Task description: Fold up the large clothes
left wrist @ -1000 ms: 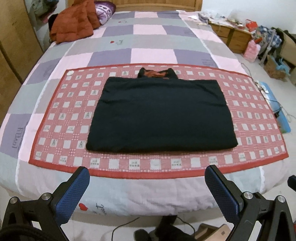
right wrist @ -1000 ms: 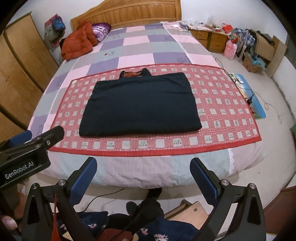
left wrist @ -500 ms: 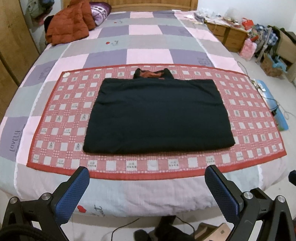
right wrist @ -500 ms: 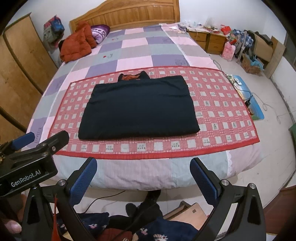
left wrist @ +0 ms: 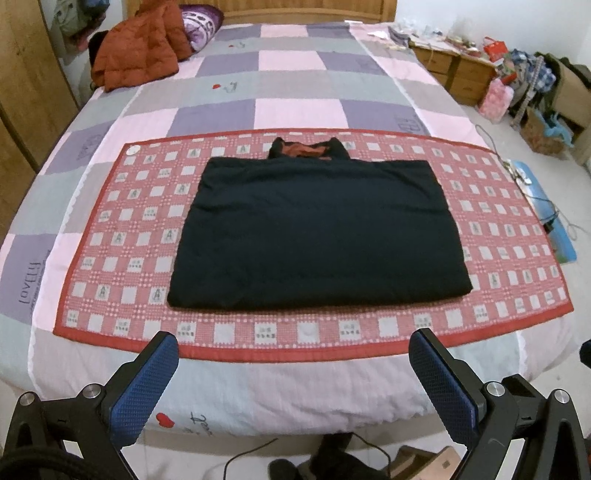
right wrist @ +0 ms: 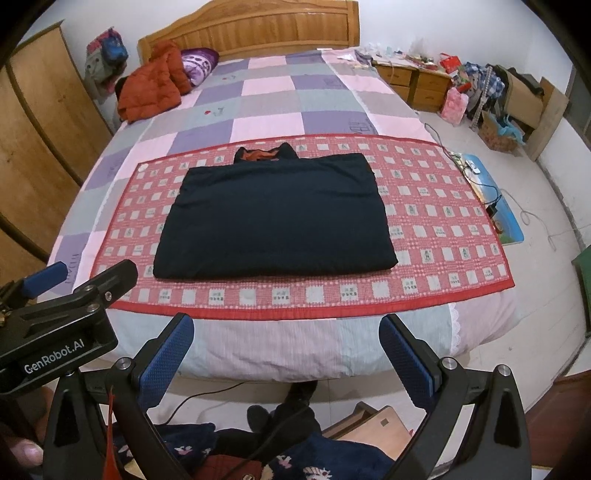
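Lying flat in front of me, the dark garment (left wrist: 317, 232) is folded into a broad, near-rectangular slab, its near edge straight and slightly rounded where the cloth doubles over. Its surface is smooth, with only faint creases. At its far edge a collar (left wrist: 308, 148) pokes out, showing an orange-red lining between two dark points. The garment sits about in the middle of the red checked mat (left wrist: 122, 254), with patterned squares showing on all four sides of it. From my right camera the same garment (right wrist: 275, 218) reads as navy-black, its corners tidy.

The mat lies across the pink, grey and purple patchwork quilt (left wrist: 284, 99) of the bed. Beyond the garment, at the head of the bed, an orange puffy jacket (left wrist: 138, 48) is heaped beside a purple pillow (left wrist: 201, 31).

My left gripper (left wrist: 293, 356) hangs short of the mat's near edge, fingers spread wide, holding nothing. My right gripper (right wrist: 286, 341) is likewise spread wide and empty, off the bed's near side.
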Tool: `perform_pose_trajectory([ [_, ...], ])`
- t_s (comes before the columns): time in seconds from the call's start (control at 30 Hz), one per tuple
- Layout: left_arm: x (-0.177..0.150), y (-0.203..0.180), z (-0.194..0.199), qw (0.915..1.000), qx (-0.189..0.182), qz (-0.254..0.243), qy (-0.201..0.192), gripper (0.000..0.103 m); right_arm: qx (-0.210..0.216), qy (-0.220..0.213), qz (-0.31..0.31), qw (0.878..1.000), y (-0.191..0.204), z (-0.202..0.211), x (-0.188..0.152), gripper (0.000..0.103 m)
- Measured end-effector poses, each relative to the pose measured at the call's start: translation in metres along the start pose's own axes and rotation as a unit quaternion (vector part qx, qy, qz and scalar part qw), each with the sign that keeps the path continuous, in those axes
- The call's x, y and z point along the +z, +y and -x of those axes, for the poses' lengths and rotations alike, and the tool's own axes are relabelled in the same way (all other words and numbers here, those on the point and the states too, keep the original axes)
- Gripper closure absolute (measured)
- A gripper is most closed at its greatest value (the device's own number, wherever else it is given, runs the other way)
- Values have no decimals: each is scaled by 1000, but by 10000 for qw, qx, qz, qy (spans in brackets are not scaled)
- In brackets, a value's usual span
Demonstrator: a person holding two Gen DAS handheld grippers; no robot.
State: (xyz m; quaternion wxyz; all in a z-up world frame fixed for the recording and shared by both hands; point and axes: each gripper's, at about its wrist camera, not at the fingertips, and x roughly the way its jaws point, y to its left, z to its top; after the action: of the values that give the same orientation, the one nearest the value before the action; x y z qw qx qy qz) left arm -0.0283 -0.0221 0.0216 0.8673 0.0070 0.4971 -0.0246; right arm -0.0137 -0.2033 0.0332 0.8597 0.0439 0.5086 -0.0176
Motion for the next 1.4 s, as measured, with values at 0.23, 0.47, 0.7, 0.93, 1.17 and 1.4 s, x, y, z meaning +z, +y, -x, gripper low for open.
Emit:
perform_pose_trajectory([
  [0.23,3,3,-1,10000,11,7,-16,1,-2,-5,0,10000,-2,-1,0,1],
  [0.47,5,5,-2,10000,17,0,-22,1,-9,-6,-5,10000,-1,-1,1,1],
  [0.7,5,3,-3,10000,16,11,-10,1,-14,-2,-5,10000,-4,0,1,1],
  [0.93,5,1,-4,10000,16,15,-14,1,-4,-6,9,10000,-6,0,0,1],
  [1.17,5,0,-5,10000,17,17,-8,1,-13,-13,-6,10000,-10,0,0,1],
  [1.4,5,-2,-5,10000,4,12,-4,1,-9,-13,5,10000,-11,0,-1,1],
])
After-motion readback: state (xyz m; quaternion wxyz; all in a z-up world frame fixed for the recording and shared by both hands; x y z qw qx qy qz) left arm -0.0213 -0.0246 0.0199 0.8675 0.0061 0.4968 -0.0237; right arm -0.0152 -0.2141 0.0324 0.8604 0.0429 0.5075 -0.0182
